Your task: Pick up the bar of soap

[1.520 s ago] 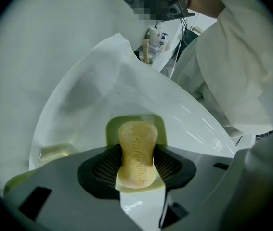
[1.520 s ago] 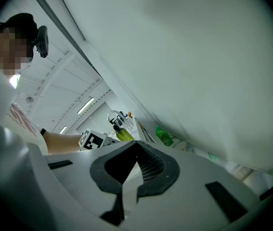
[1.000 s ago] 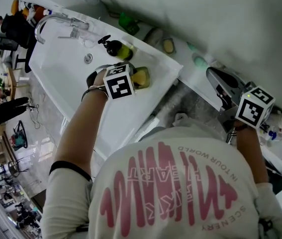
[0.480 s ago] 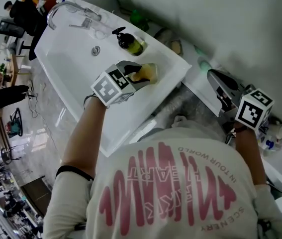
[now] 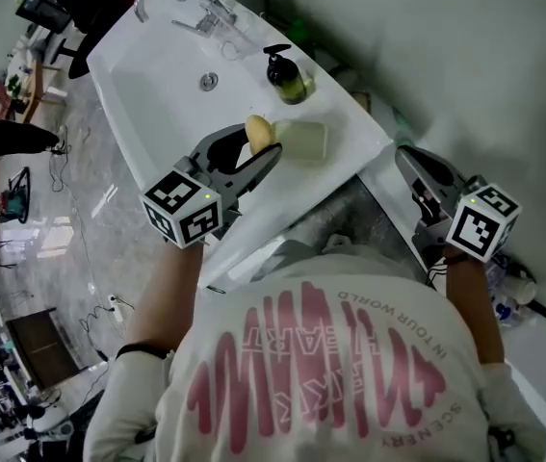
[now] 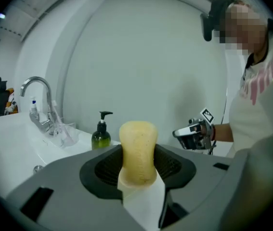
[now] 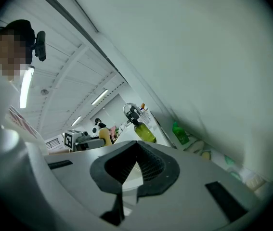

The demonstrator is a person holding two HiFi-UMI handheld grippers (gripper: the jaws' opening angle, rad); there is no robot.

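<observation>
Now, soap: clenched upright in your left claw, raised clear of the dish on the sink, where it sat a moment ago; the pick-up looks made. Right claw: clenched on nothing, held aside, well apart from the sink.

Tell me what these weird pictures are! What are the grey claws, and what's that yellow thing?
A person holds a grey grabber tool in each hand. One picture comes from a camera on their head, looking down; the other two cameras ride on the grabbers. The left gripper pinches the yellow bar of soap in the air over the white sink. On the sink's edge sit a pale green dish and a green pump bottle. The right gripper is shut and empty.
</observation>
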